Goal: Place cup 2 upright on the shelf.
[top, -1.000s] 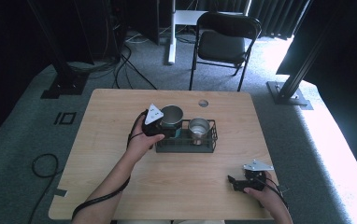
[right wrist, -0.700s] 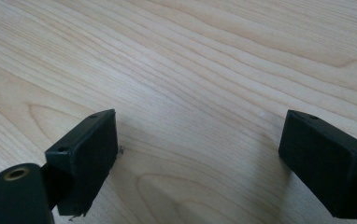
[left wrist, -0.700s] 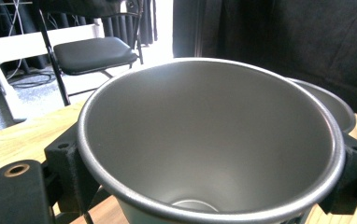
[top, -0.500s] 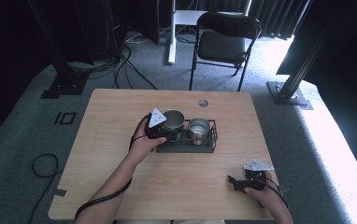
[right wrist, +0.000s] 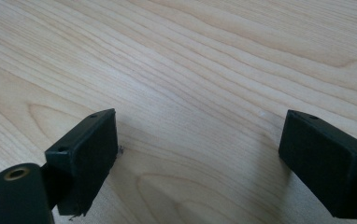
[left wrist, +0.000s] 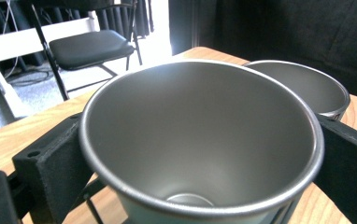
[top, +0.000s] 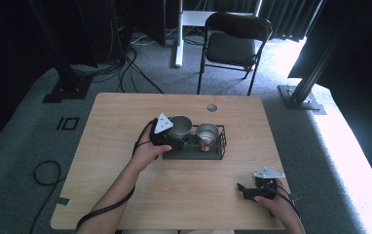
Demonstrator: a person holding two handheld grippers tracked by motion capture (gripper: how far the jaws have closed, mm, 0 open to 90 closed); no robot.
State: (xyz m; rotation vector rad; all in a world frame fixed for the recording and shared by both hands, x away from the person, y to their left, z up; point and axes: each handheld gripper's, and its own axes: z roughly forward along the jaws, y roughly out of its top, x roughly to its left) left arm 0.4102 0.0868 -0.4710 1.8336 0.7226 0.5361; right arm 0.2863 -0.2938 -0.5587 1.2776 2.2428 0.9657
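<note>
A steel cup (top: 180, 126) sits upright between the jaws of my left gripper (top: 168, 134), which is shut on it at the left end of a black wire tray (top: 194, 155). In the left gripper view the cup (left wrist: 200, 140) is seen from above its rim, with a black jaw pressed to each side. A second steel cup (top: 207, 131) (left wrist: 303, 86) stands in the tray's right part. My right gripper (top: 246, 191) rests low near the table's front right, open; its view has bare wood between the jaws (right wrist: 200, 158).
The wooden table (top: 125, 195) has a round cable hole (top: 212, 107) near its far edge. A black folding chair (top: 232, 46) stands beyond the table. Cables (top: 43, 170) lie on the grey floor at the left.
My left gripper and the cup it holds have shifted slightly right and down at the tray's left end. The right gripper has stayed put.
</note>
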